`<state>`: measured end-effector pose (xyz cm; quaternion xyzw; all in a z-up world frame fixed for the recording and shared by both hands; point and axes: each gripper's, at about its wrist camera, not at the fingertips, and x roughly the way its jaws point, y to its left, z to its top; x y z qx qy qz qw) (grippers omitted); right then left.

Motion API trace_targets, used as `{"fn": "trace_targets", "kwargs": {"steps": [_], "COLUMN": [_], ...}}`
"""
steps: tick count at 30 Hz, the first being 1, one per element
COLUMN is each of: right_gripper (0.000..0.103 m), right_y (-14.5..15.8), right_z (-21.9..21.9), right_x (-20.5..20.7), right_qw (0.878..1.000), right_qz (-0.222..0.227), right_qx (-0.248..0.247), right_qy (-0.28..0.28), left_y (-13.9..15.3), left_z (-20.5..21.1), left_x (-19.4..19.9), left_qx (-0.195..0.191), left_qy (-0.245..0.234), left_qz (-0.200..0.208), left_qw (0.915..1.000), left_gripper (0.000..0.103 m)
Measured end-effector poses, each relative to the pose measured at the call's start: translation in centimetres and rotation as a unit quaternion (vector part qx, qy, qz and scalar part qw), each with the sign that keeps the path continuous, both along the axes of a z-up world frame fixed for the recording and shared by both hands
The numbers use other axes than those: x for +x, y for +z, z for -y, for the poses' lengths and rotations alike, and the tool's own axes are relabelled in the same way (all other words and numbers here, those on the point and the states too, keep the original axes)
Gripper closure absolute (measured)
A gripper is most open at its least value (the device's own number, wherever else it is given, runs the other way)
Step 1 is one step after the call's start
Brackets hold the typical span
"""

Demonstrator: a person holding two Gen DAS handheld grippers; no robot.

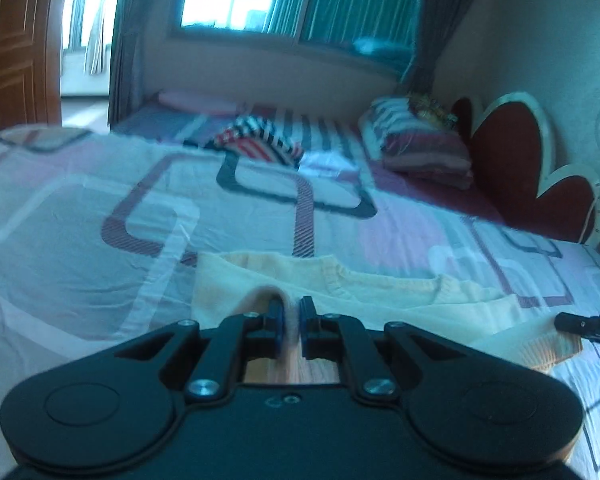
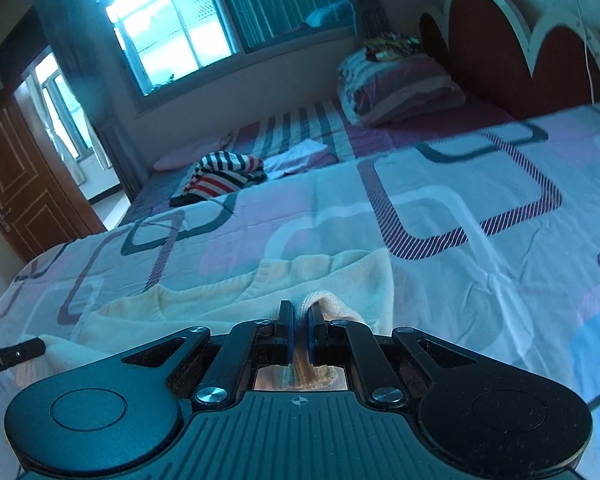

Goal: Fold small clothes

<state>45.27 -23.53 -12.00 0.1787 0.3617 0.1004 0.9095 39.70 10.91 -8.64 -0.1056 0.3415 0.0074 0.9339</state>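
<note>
Right wrist only, door handle (image 2: 3, 216) visible

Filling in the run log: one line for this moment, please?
phase: fold in progress | left gripper: shut on cream garment | right gripper: shut on cream garment | surface: bed

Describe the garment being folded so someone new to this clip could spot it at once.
Start from the bed with its quilt of pink and grey rounded squares. At the near edge lies a pale cream knitted top, pinched at either side by the left claw and the right claw. Unlike the striped garment further back, it is plain.
</note>
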Motion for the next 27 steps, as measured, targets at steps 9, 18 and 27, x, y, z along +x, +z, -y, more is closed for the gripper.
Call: {"fn": "trace_targets", "kwargs": {"steps": [9, 18, 27], "right_gripper": [0.091, 0.02, 0.02], "right_y": [-3.1, -2.6, -2.9], "right_z": [0.9, 2.4, 3.8], "right_x": [5.4, 5.9, 5.3], "right_qw": [0.998, 0.999, 0.999], "right_qz": [-0.055, -0.003, 0.009], "right_qx": [0.004, -0.023, -0.026], "right_qy": [-0.031, -0.034, -0.029], "left_y": [-1.6, -0.9, -0.6], "left_z": [-0.9, -3.1, -4.6], "left_x": [4.3, 4.0, 1.7], "left_qx": [0.036, 0.034, 0.05], "left_qy": [0.04, 0.03, -0.014], "left_qz": [-0.013, 0.01, 0.021], "left_qw": [0.9984, 0.9989, 0.9985], "left_gripper": [0.042, 0.028, 0.028]}}
